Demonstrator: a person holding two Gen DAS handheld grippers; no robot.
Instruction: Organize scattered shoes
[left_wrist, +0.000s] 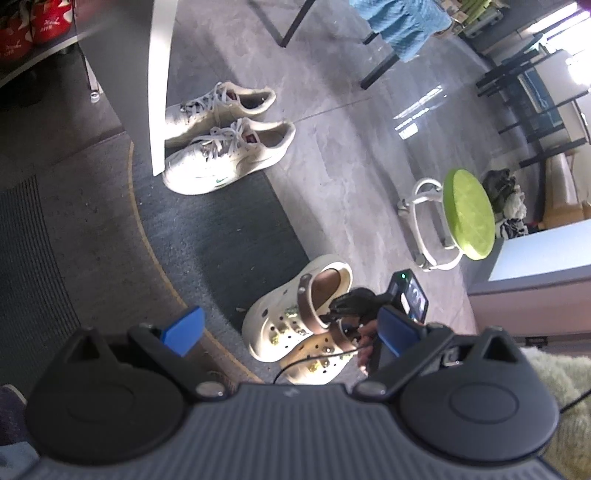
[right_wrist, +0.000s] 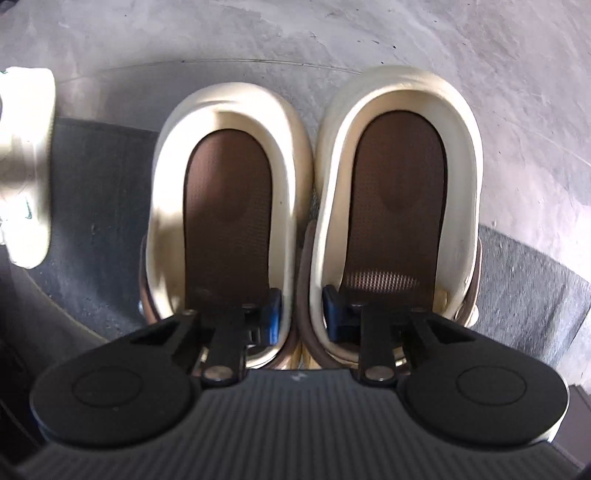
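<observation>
Left wrist view: left gripper (left_wrist: 290, 330) hangs above the dark mat (left_wrist: 221, 229), jaws spread wide, nothing between them. White sneakers (left_wrist: 225, 147) sit paired at the mat's far edge.

Right wrist view: right gripper (right_wrist: 301, 314) has one finger inside each cream clog (right_wrist: 314, 206), jaws clenched on the two touching inner walls. Clogs lie side by side, heels on grey floor (right_wrist: 258, 37).

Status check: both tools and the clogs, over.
Right tool shut on cream clogs, one finger inside each, pinching their inner walls together. Left tool open, empty, above the mat. White sneakers paired by the white panel. Nothing blocking.
</observation>
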